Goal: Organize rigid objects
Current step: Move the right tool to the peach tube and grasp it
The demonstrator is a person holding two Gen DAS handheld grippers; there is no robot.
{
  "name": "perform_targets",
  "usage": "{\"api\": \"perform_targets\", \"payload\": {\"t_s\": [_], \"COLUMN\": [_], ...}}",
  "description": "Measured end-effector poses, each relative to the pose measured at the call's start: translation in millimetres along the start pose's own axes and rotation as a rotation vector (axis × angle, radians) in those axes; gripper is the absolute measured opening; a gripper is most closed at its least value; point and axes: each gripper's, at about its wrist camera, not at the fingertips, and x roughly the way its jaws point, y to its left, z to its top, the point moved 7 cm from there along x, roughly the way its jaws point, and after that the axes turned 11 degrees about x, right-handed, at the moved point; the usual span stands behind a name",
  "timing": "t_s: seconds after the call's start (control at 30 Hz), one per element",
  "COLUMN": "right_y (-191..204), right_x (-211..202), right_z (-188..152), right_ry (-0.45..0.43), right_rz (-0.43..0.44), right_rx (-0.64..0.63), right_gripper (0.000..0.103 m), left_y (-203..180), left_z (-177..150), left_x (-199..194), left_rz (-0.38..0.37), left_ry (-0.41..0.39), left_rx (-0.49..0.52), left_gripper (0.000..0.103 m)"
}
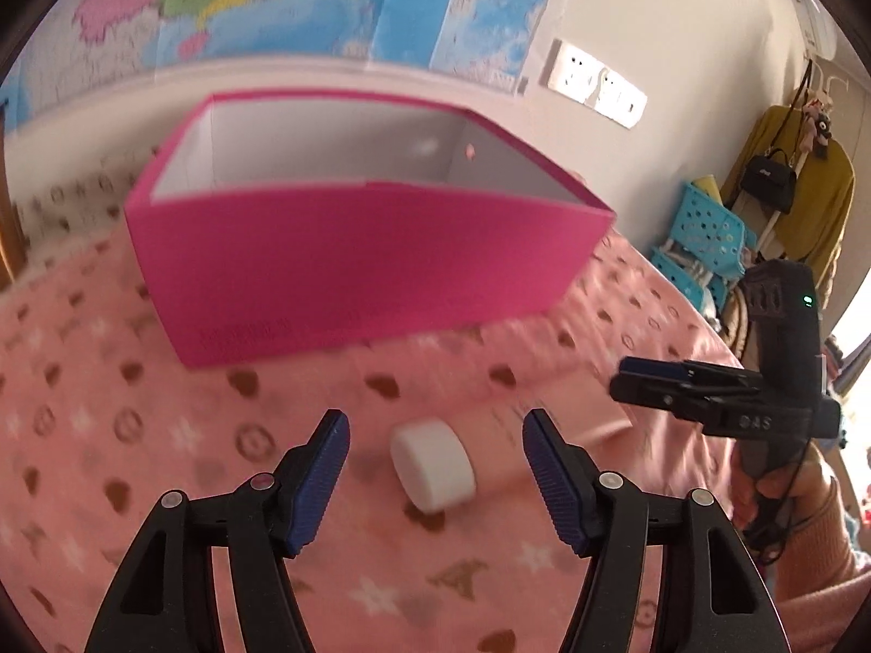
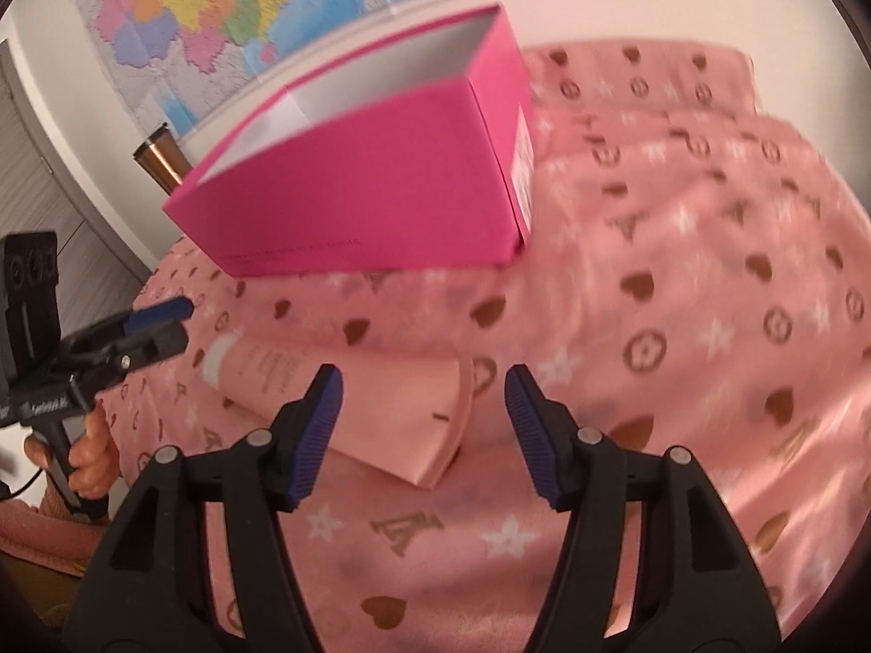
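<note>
Pink squeeze tube (image 2: pixel 348 408) with a white round cap (image 1: pixel 433 462) — it lies flat on the pink blanket (image 2: pixel 680 326) printed with brown hearts, rings and white stars, just ahead of both tools. The left gripper (image 1: pixel 435 481) stands with its jaws apart, and the cap end of the tube lies on the blanket in the gap between the blue ribbed pads (image 1: pixel 321 481); neither pad touches the cap. The tube's body runs away to the right of that gripper, blurred and hard to follow.

The right gripper (image 2: pixel 423 438) is likewise parted, its blue pads (image 2: pixel 318 435) bare of any grip. The flat crimped end of the tube lies just ahead of its left pad and partly behind it; I cannot tell whether the pad brushes it. The tube stretches off to the left and away from this tool, toward the cap.

Each tool shows in the other's view: the right one low at the right of the left camera, with a hand (image 1: pixel 784 490) on its handle, and the left one at the left edge of the right camera, fingers (image 2: pixel 90 462) wrapped round its grip.

Beyond both grippers — well past the tube — sits an open magenta cardboard box (image 1: pixel 359 277) with a white inside, resting on the blanket. Behind the box a coloured wall map (image 2: pixel 207 5) hangs on the pale wall. Far right of the left gripper stand turquoise perforated baskets (image 1: pixel 702 239).
</note>
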Motion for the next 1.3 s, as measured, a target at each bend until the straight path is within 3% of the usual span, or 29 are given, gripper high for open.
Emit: {"api": "perform_targets", "payload": {"t_s": [0.1, 0.37, 1.3], "right_y": [-2.9, 5.5, 15.9], "right_x": [3.6, 5.9, 1.1], "right_z": [-3.9, -8.6, -8.3], "right_ry": [0.013, 0.018, -0.005], "right_rz": [-0.006, 0.007, 0.022], "right_rx": [0.013, 0.001, 0.003], "right_gripper": [0.064, 0.064, 0.063], "left_y": [-5.5, -15.1, -15.8], "left_z": [-6.4, -13.4, -9.3], "left_x": [1.0, 7.7, 6.1], "left_rz": [-0.012, -0.029, -0.011], "left_ry": [0.01, 0.047, 0.045], "left_rx": [-0.003, 0.005, -0.012], "left_gripper": [0.066, 0.051, 0.05]}}
